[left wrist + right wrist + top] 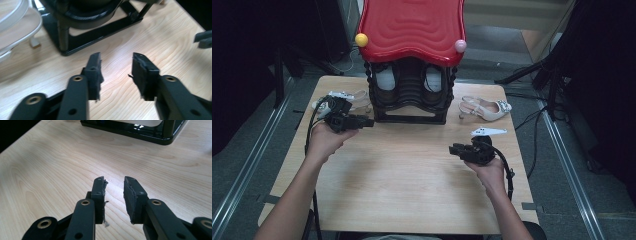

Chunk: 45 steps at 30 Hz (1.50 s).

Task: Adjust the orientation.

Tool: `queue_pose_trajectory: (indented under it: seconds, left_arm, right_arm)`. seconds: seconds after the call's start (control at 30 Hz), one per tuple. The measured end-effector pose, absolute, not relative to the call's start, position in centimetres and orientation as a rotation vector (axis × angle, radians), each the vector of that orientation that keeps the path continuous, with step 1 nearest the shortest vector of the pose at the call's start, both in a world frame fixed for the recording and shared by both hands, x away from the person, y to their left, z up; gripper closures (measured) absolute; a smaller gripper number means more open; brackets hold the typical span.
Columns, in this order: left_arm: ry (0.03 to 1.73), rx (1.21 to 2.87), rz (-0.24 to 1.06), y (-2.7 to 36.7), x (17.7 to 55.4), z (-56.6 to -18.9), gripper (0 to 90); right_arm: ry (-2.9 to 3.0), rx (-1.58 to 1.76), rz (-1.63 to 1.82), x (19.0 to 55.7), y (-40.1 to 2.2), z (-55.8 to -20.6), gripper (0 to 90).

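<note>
Sandal (343, 98): near table's (412, 190) far left corner, beside rack (409, 95).
Left gripper (364, 121): jaws apart, empty; its view adds sandal strap (15, 30).
Right gripper (455, 149): jaws apart, empty, near right edge.

The rack's red roof (412, 27) is cut off at the top edge.

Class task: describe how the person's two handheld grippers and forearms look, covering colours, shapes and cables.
Both the left gripper and right gripper are black, with flat padded fingers on arms with brass-ringed holes. A black cable trails from each. The right carries a pale three-cornered plate. Forearms are bare, without sleeves.
</note>
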<state>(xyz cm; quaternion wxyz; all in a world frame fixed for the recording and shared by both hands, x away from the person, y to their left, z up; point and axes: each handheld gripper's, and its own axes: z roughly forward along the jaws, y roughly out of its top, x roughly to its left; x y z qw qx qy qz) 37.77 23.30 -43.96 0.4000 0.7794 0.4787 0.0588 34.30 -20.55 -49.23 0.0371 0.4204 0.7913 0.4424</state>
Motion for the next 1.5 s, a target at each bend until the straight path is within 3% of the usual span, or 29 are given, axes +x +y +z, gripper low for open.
queue_pose_trajectory:
  seconds: [0.07, 0.4, 1.0, 1.5]
  left_arm:
    - [1.217, 1.955, 0.133, 23.8, 38.0, -44.5, 73.3]
    - [1.328, 1.858, 0.17, 26.9, 39.7, -45.6, 89.6]
    - [1.509, 1.777, 0.271, 31.0, 45.0, -45.0, 90.0]
    - [1.595, 1.719, 0.327, 30.8, 47.6, -47.7, 90.0]
  right_arm:
    - [2.435, 1.324, 1.316, 34.4, -20.5, -49.3, 67.7]
    - [2.459, 1.36, 1.307, 34.9, -20.5, -50.0, 76.9]
    - [2.469, 1.314, 1.303, 35.1, -19.7, -50.0, 77.8]
    - [2.494, 1.326, 1.279, 35.3, -19.6, -50.1, 76.3]
